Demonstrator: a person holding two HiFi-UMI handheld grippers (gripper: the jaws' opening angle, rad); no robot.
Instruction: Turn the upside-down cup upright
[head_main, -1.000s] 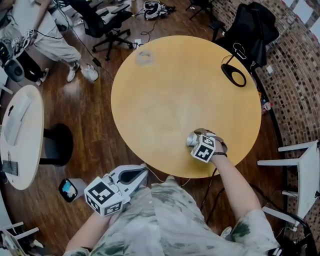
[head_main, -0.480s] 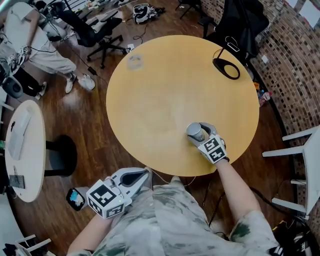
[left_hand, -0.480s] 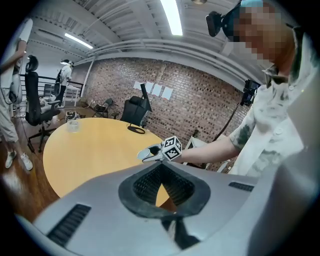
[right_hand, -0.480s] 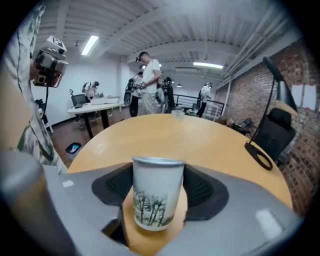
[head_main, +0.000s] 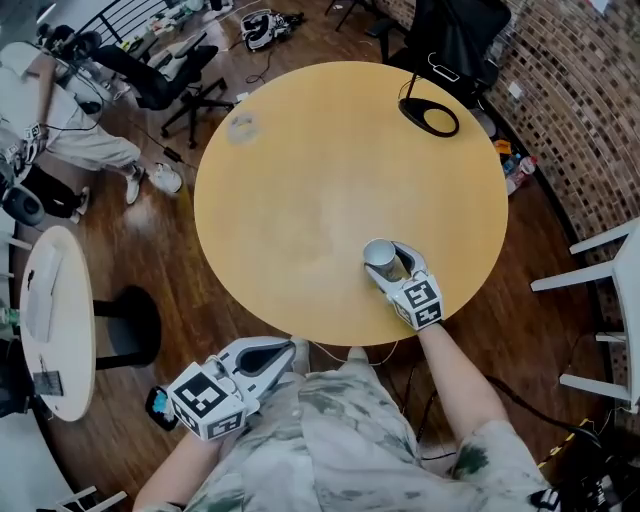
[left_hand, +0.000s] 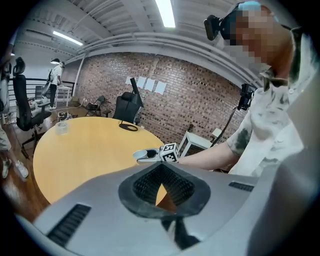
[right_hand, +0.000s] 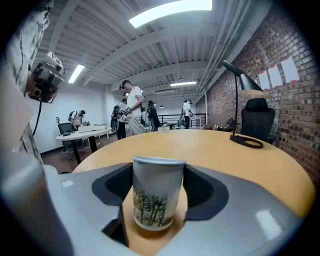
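**Cup stood mouth-up in the right hand-held gripper's grip**

The round, yellow wooden bench (head_main: 300, 180) filled the middle of the head view. A black ring-shaped lamp base (head_main: 428, 117) lay at its upper right edge and a small clear glass (head_main: 241, 126) at its upper left.

The left hand-held gripper (head_main: 270, 354) hung off the bench at the lower left of the frame, near the person's body. Its jaws were closed together, with only the hollow between the black pads showing, and they held nothing.

The right hand-held gripper (head_main: 395, 270) rested on the bench near its lower right edge. Its jaws were parted by the width of the cup, with a pad pressed to each side.

The white cup with a dark tree print (right_hand: 157, 192) stood between those jaws on the bench. Its wider rolled rim was on top and its open mouth faced up, as the task wants it.

The cup looked like thin paper, so it was probably light, easy to tip and easy to crush. A gentle squeeze across the middle of the wall, below the stiffer rim, would suit it. The smooth tapered side could slip upward out of a loose grip.
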